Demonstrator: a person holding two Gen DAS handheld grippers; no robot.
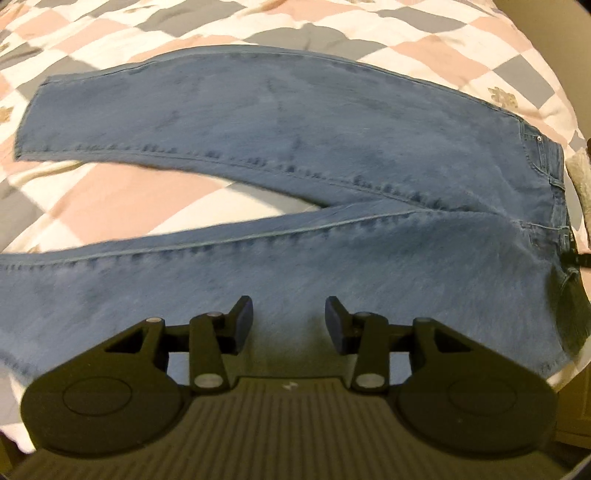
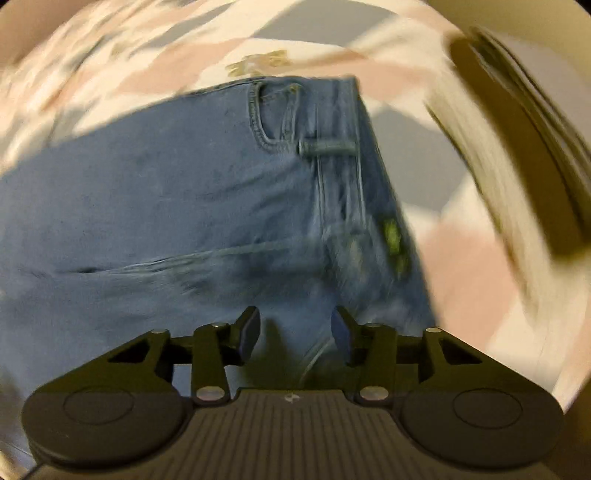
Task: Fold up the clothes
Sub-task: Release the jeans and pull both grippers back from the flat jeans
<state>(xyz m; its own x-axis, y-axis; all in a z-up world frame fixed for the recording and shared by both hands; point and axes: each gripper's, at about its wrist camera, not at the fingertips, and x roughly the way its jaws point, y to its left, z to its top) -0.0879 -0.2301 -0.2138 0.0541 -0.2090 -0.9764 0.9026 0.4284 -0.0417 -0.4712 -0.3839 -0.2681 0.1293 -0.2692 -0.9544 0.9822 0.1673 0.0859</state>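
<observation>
A pair of blue jeans (image 1: 295, 147) lies flat on a checked quilt, legs spread to the left in a V, waistband (image 1: 554, 173) at the right. My left gripper (image 1: 289, 319) hovers open over the near leg, nothing between its fingers. In the right wrist view the jeans (image 2: 166, 206) fill the middle, with a front pocket (image 2: 273, 114), a belt loop (image 2: 328, 147) and the waistband (image 2: 354, 184). My right gripper (image 2: 295, 334) is open just above the denim near the fly seam. This view is motion-blurred.
The quilt (image 1: 147, 29) of pink, grey and white squares covers the bed under the jeans. A dark and pale object (image 2: 517, 147), blurred, stands at the right beyond the waistband. The bed's edge (image 1: 569, 387) drops off at the lower right.
</observation>
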